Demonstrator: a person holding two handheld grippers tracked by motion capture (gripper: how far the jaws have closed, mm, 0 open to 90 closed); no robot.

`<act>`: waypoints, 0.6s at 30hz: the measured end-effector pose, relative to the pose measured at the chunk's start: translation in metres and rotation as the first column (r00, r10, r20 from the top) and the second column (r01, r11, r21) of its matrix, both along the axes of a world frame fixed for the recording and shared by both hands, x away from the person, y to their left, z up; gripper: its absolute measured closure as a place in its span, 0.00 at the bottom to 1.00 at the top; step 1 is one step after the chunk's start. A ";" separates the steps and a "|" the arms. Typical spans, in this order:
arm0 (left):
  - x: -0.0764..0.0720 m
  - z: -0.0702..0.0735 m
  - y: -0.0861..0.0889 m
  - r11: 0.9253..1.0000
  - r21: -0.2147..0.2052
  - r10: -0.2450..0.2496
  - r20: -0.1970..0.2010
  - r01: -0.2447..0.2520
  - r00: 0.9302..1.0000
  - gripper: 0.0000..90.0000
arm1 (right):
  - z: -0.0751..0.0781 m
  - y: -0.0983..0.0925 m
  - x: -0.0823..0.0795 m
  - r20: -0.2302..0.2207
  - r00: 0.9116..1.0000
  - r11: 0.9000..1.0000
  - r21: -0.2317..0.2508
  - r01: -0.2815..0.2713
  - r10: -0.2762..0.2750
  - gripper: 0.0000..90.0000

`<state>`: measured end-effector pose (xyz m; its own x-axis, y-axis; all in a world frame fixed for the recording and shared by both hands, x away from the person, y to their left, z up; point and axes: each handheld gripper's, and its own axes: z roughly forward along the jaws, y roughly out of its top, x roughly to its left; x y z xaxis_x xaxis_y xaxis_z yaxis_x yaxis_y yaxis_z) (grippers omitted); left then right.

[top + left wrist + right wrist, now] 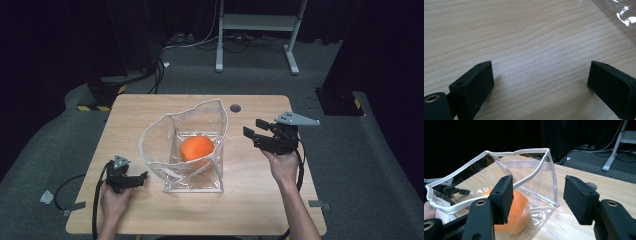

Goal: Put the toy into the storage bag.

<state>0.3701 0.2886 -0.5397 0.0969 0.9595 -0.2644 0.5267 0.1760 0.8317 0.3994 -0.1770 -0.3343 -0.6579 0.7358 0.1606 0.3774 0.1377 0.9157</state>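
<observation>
On the table [150,107], an orange ball [196,148] is already seen inside the clear bag [186,145], whose white-trimmed mouth is left gaping (nothing is gripped). The 2 grippers are held open and empty: the left gripper [142,176] beside the bag, the right gripper [255,127] aimed at its rim. Closing appears to be left.

We log the bag [200,127] standing mid-surface [260,200], between the left tool [142,176] and the right tool [252,129]. The ball [196,148] sits inside the bag, right of the left tool and left of the right tool.
</observation>
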 end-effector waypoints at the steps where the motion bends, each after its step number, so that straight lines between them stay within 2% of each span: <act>1: 0.000 0.000 0.000 1.000 0.000 0.000 0.000 0.000 1.000 0.08 | 0.000 -0.001 -0.001 0.002 1.000 1.000 0.000 0.001 -0.001 0.46; 18: 0.000 0.000 0.000 1.000 0.000 0.000 0.000 0.000 1.000 0.08 | -0.004 -0.006 -0.010 0.018 1.000 1.000 0.019 -0.004 0.003 0.46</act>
